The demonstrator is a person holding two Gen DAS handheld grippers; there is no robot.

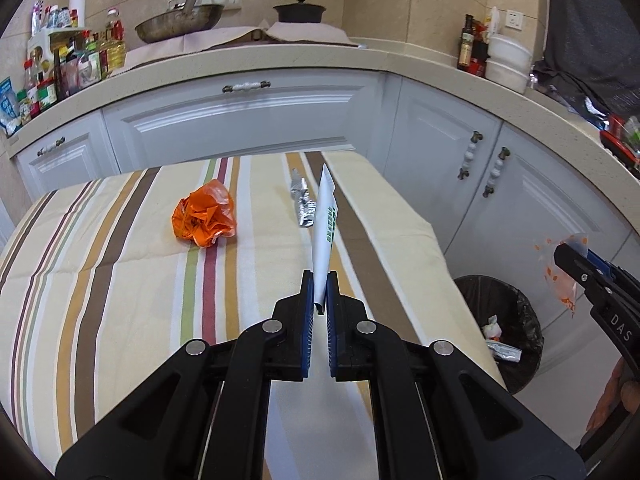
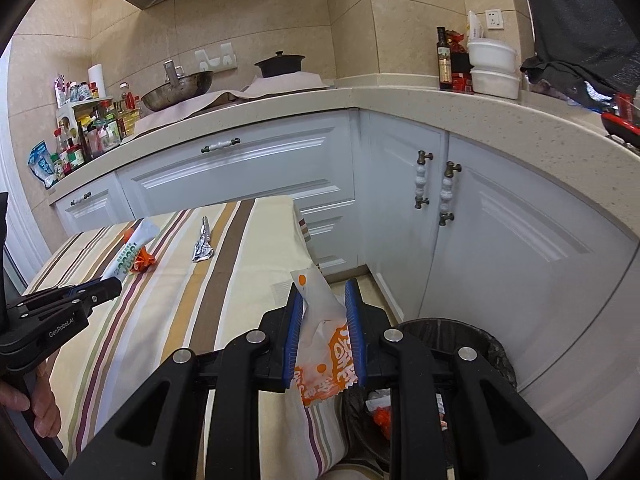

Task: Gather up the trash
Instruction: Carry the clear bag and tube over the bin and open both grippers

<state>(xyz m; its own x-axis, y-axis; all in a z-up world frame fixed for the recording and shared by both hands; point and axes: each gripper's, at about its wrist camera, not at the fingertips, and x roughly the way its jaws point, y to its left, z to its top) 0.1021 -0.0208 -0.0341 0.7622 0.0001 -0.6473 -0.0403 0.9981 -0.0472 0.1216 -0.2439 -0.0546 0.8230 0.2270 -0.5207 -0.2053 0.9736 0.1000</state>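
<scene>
My left gripper (image 1: 319,280) is shut on a long white packet with green print (image 1: 326,224), held upright above the striped tablecloth (image 1: 120,264). An orange crumpled bag (image 1: 204,214) and a silver foil wrapper (image 1: 302,202) lie on the cloth beyond it. My right gripper (image 2: 325,292) is shut on a clear wrapper with orange print (image 2: 324,332), held past the table's right edge, near the black-lined trash bin (image 2: 480,344). The right gripper (image 1: 570,258) also shows at the far right of the left wrist view, above the bin (image 1: 504,320). The left gripper (image 2: 114,284) and its packet (image 2: 128,254) show at the left of the right wrist view.
White cabinets (image 1: 248,120) with knob handles stand behind the table and bin. The counter (image 2: 440,100) carries a wok (image 1: 180,24), a black pot (image 1: 300,10), bottles and white containers. Some scraps lie inside the bin. A person's hand (image 2: 40,404) grips the left tool.
</scene>
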